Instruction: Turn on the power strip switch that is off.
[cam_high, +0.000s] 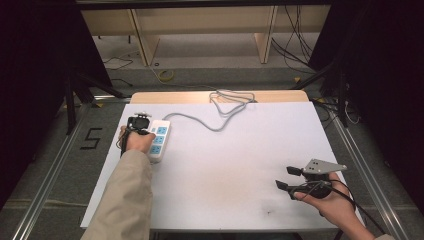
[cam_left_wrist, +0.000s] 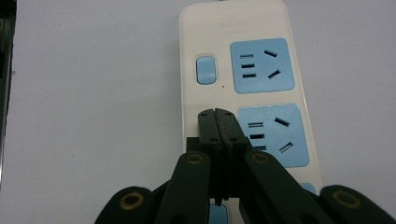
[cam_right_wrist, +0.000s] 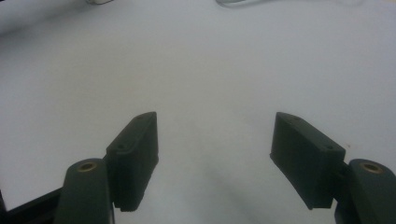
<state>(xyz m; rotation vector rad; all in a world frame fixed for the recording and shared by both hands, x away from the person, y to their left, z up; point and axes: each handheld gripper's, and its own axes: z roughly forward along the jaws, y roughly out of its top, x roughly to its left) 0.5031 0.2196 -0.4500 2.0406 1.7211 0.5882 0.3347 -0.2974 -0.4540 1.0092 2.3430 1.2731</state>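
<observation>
Left gripper view: left gripper (cam_left_wrist: 216, 112) jaws together over power strip (cam_left_wrist: 243, 84).
Right gripper (cam_right_wrist: 214, 140): jaws apart above white table (cam_right_wrist: 210, 65).

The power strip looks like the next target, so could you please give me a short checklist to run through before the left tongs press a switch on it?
1. Left tongs shut into one tip for pressing: ok.
2. Tip over the power strip, on its switch side: ok; it sits between the upper blue switch and the one at the bottom edge.
3. Tip touching the strip: cannot tell.
4. Sockets free of plugs: ok for the two fully visible.
5. Grey cord lying slack on the table: ok.
6. Right tongs open and far from the strip: ok.
</observation>
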